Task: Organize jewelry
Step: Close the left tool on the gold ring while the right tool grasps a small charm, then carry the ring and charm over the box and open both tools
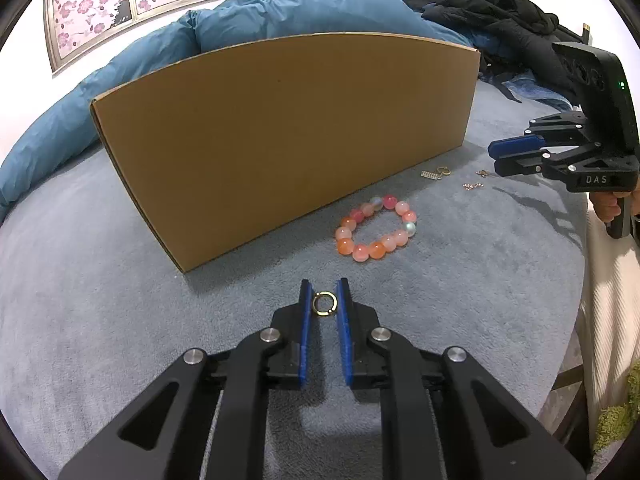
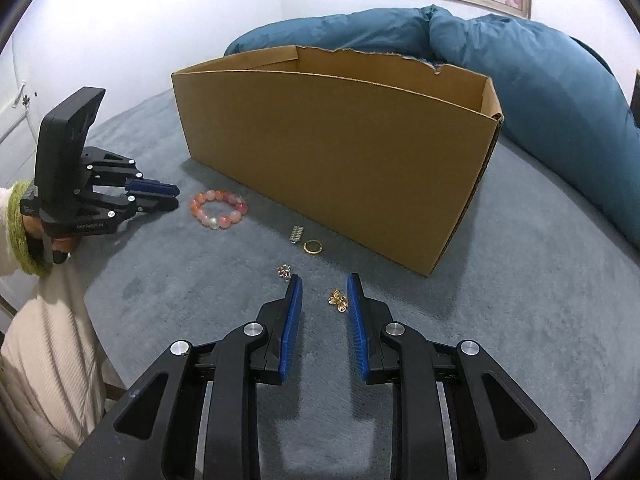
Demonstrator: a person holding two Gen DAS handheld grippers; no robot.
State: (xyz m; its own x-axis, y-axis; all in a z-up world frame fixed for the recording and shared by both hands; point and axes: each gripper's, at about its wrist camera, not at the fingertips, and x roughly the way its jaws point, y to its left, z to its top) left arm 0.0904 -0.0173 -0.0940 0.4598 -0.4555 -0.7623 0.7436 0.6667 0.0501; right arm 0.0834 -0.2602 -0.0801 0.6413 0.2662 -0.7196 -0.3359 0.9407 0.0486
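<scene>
On the grey blanket, left claw clamps a gold ring; right claw stands apart.

bracelet before box | ring nearer — between left gripper fingers

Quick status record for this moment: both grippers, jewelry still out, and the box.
left gripper: closed on gold ring, low over the blanket
right gripper: open, butterfly charm between its fingers, by the right one
bead bracelet: on blanket, in front of box
box: open top, upright; inside not visible
other loose pieces: second ring, small silver piece, small cluster
</scene>
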